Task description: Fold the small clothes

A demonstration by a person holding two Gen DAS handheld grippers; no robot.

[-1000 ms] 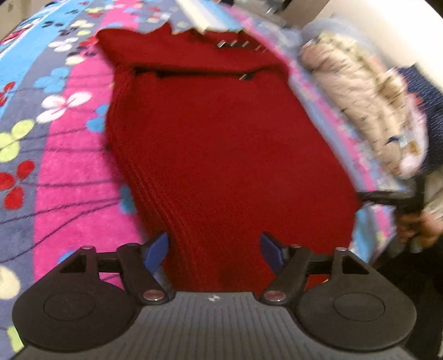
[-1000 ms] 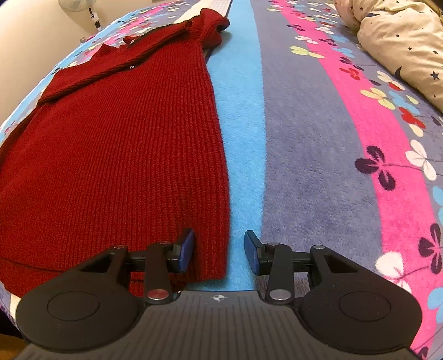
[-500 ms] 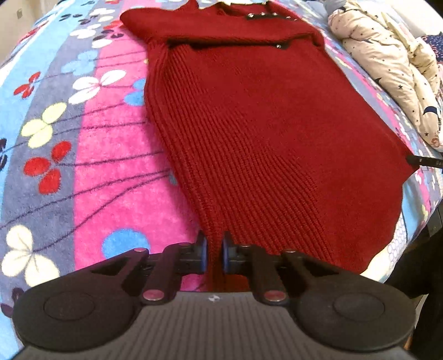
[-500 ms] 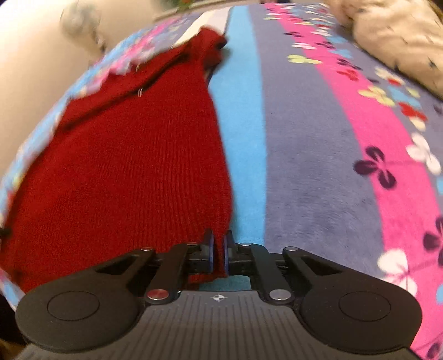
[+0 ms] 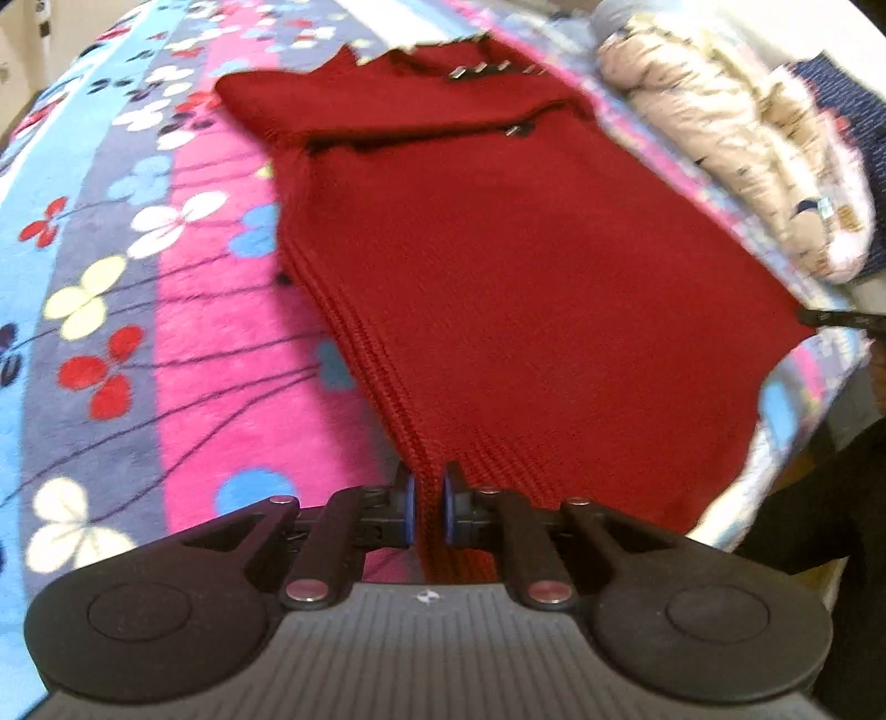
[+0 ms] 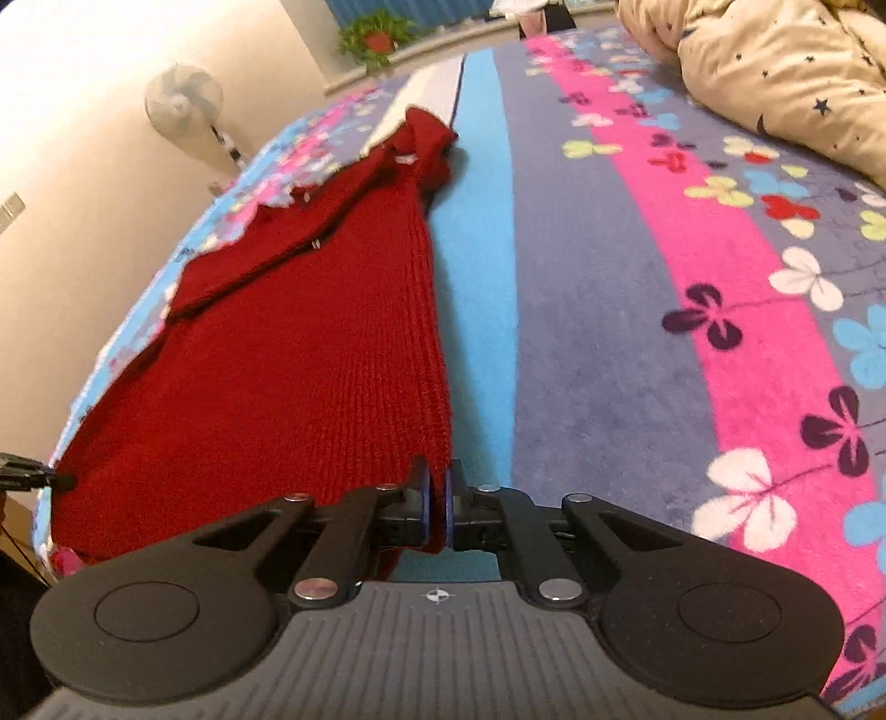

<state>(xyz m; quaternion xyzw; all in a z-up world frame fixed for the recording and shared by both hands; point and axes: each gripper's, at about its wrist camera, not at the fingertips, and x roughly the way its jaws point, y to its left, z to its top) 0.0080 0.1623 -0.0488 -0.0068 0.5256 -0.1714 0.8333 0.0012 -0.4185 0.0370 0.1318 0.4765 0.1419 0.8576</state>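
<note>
A dark red knitted sweater [image 5: 498, 266] lies spread on a flowered striped blanket [image 5: 166, 332], its sleeves folded across the far end. My left gripper [image 5: 427, 507] is shut on the sweater's near left hem corner. My right gripper [image 6: 437, 507] is shut on the other hem corner of the sweater [image 6: 288, 387], which lies along the blue stripe. The right gripper's tip shows in the left wrist view [image 5: 830, 317] at the sweater's far right corner, and the left gripper's tip shows in the right wrist view [image 6: 33, 476] at the left edge.
A beige star-patterned quilt [image 6: 775, 72] is bunched on the far right of the blanket [image 6: 637, 332]; it also shows in the left wrist view [image 5: 736, 138]. A standing fan [image 6: 185, 108] and a potted plant [image 6: 376, 36] stand beyond the bed by the wall.
Both grippers were open a second ago and have closed on the hem corners. The hem is now lifted slightly and the views have pulled back a little.
</note>
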